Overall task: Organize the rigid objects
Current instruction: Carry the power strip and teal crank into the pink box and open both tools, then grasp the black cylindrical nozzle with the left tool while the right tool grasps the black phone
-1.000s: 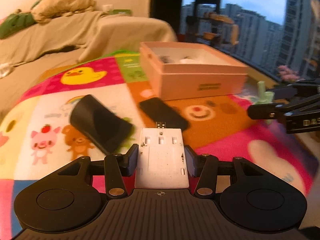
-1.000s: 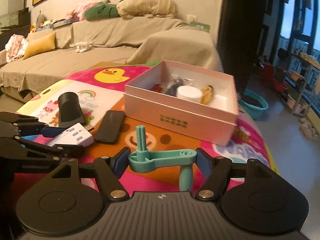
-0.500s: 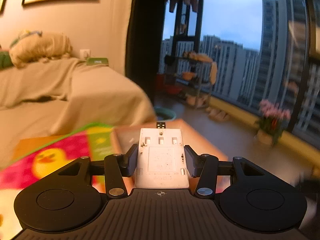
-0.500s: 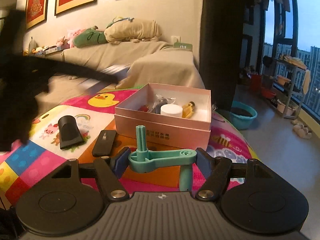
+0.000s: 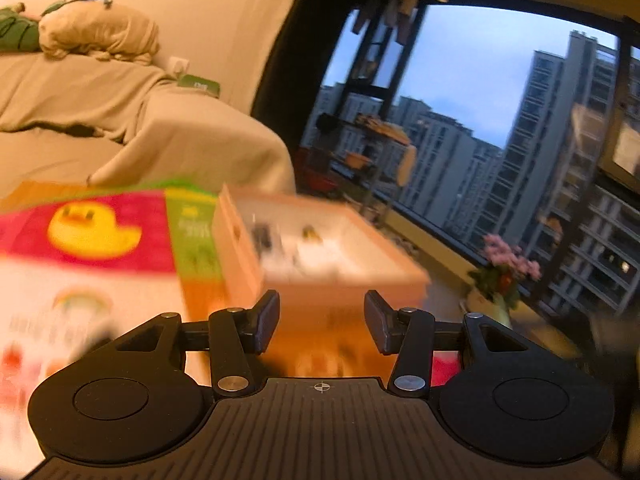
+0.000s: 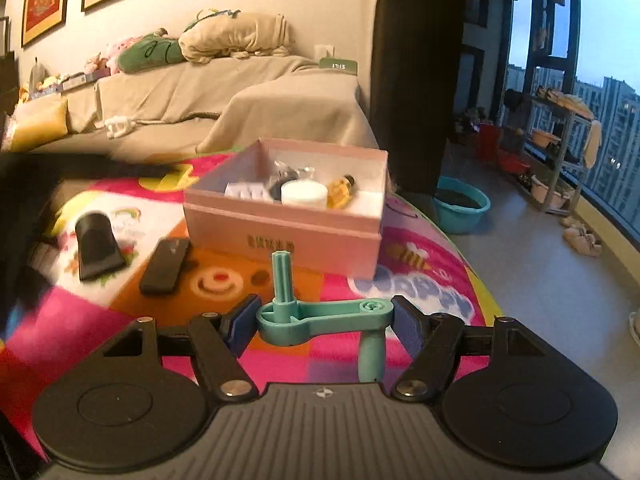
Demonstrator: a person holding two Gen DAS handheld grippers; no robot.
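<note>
At twelve o'clock sits your pink box [image 6: 280, 232]; keep the right gripper [image 6: 325, 322] clamped on the teal crank [image 6: 320, 314] until above it. Your left gripper [image 5: 322, 322] gapes empty.

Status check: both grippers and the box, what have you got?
Left gripper open, nothing between its fingers. Right gripper shut on teal crank. Pink box ahead, open, several items inside. Black holder and remote on mat, off the path.

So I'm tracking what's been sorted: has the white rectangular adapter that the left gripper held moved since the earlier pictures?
Yes. The left gripper is now empty, and a white adapter lies inside the pink cardboard box.
</note>
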